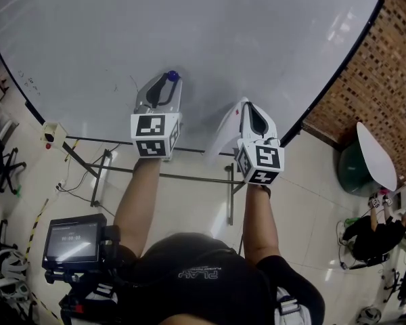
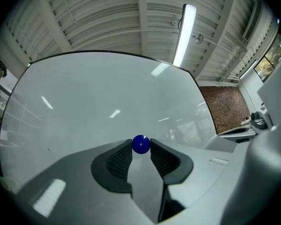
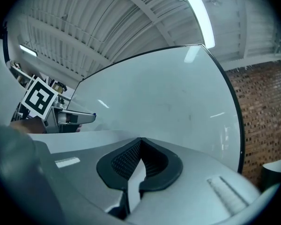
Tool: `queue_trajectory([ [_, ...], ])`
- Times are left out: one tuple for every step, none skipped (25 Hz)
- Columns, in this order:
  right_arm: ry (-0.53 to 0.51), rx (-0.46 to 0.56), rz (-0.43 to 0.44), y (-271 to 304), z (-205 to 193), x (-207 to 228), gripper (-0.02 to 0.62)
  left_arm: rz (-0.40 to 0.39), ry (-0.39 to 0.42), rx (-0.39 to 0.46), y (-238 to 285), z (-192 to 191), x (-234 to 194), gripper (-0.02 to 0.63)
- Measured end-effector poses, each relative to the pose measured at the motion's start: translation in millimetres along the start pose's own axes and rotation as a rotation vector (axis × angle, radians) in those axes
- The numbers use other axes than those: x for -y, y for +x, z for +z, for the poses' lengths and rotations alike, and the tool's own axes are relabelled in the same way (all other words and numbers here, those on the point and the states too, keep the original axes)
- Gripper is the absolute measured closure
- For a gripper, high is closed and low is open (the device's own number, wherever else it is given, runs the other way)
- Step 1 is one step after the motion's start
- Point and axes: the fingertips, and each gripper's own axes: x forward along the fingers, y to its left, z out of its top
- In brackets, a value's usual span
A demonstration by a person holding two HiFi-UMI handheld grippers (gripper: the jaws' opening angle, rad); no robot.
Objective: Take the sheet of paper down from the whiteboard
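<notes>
The whiteboard fills the upper part of the head view. My left gripper is held up to its lower middle, shut on a small blue ball magnet. In the left gripper view the magnet sits pinched between the pads at their tips. To the right, my right gripper is shut on the white sheet of paper, which curls down to its left, off the board. In the right gripper view the jaws are closed with a thin white edge of paper between them.
The board's black frame and stand legs run below the grippers. A brick wall stands at the right. A screen on a stand is at lower left. A white round table and a seated person are at far right.
</notes>
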Motion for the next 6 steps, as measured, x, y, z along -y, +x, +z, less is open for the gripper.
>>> queue_trajectory([
  [-0.005, 0.000, 0.000, 0.5, 0.4, -0.5, 0.583, 0.000, 0.000, -0.001, 0.1, 0.1, -0.3, 0.483],
  [-0.005, 0.000, 0.000, 1.5, 0.1, -0.3, 0.583, 0.000, 0.001, -0.001, 1.0, 0.1, -0.5, 0.483],
  [-0.004, 0.002, 0.000, 3.0, -0.4, 0.3, 0.583, 0.000, 0.003, 0.000, 2.5, -0.2, -0.8, 0.483],
  [-0.003, 0.003, -0.001, 4.7, -0.8, 1.2, 0.583, 0.000, 0.004, 0.001, 4.5, -0.4, -1.1, 0.483],
  [-0.002, 0.005, -0.002, 6.5, -1.3, 2.2, 0.583, 0.000, 0.006, 0.003, 6.4, -0.5, -1.5, 0.483],
  [-0.002, 0.007, -0.003, 8.4, -1.8, 3.1, 0.583, -0.001, 0.007, 0.005, 8.4, -0.7, -1.9, 0.483],
])
